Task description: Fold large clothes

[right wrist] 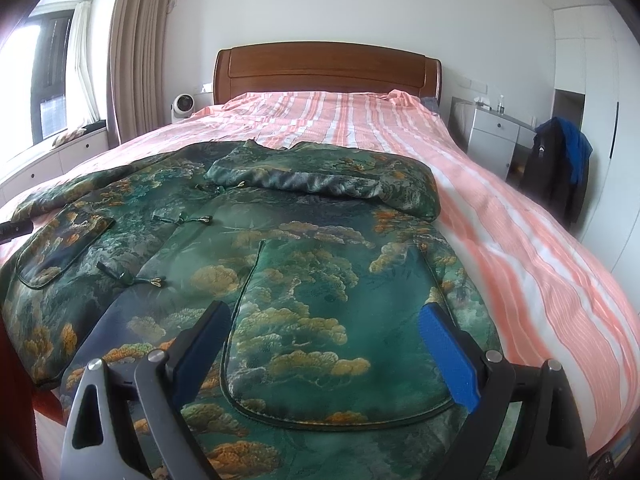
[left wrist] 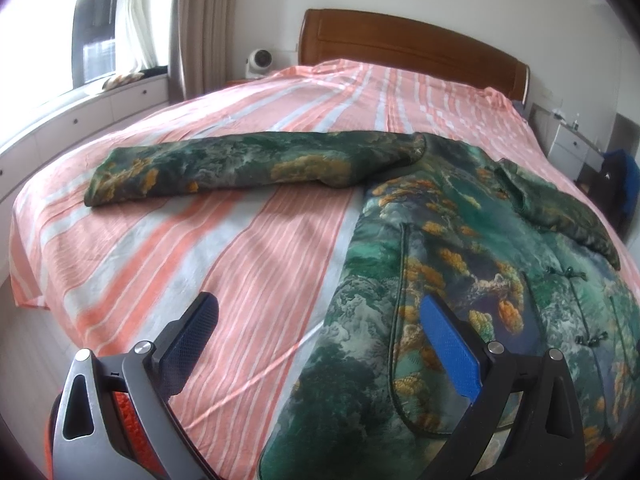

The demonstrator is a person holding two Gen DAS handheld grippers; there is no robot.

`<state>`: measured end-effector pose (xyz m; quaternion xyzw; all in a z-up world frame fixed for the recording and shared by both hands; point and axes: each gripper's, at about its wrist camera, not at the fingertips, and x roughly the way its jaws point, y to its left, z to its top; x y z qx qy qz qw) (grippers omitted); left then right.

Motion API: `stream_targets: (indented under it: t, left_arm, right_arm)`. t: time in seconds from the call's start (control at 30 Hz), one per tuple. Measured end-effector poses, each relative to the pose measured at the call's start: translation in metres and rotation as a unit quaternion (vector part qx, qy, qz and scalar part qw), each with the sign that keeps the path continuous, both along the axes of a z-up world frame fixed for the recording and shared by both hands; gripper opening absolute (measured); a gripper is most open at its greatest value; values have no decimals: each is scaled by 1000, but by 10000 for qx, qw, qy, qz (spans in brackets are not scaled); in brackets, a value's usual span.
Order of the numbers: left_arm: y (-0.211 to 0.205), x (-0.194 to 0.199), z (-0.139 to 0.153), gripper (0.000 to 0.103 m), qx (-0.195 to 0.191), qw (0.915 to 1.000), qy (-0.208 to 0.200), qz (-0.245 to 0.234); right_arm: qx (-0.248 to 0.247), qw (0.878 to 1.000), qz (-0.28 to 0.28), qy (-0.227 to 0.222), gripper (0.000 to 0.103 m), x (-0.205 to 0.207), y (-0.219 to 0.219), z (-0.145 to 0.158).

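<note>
A large green padded jacket [left wrist: 460, 272] with orange and white landscape print lies face up on the bed. One sleeve [left wrist: 248, 166] stretches out flat to the left. The other sleeve [right wrist: 316, 182] is folded across the chest. It fills the right wrist view [right wrist: 304, 272], with frog buttons [right wrist: 188, 222] and patch pockets showing. My left gripper [left wrist: 320, 340] is open and empty, above the jacket's left hem edge and the sheet. My right gripper [right wrist: 324, 340] is open and empty, above the jacket's right pocket [right wrist: 332, 340].
The bed has a pink and white striped sheet [left wrist: 248, 260] and a wooden headboard [right wrist: 326, 70]. A small white fan [right wrist: 183, 107] stands left of the headboard. A grey nightstand [right wrist: 490, 136] and a dark bag with blue cloth [right wrist: 560, 160] are at the right. A window bench [left wrist: 80, 120] runs along the left.
</note>
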<state>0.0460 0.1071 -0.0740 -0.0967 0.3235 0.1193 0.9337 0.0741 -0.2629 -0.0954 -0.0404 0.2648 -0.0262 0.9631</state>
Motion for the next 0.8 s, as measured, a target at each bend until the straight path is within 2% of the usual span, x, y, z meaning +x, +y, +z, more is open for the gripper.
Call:
stream_targets:
  t: [0.8]
  left_arm:
    - [0,0,0,101,24,10000,10,-11]
  right_arm:
    - [-20,10000,57,-23,94,0,2,1]
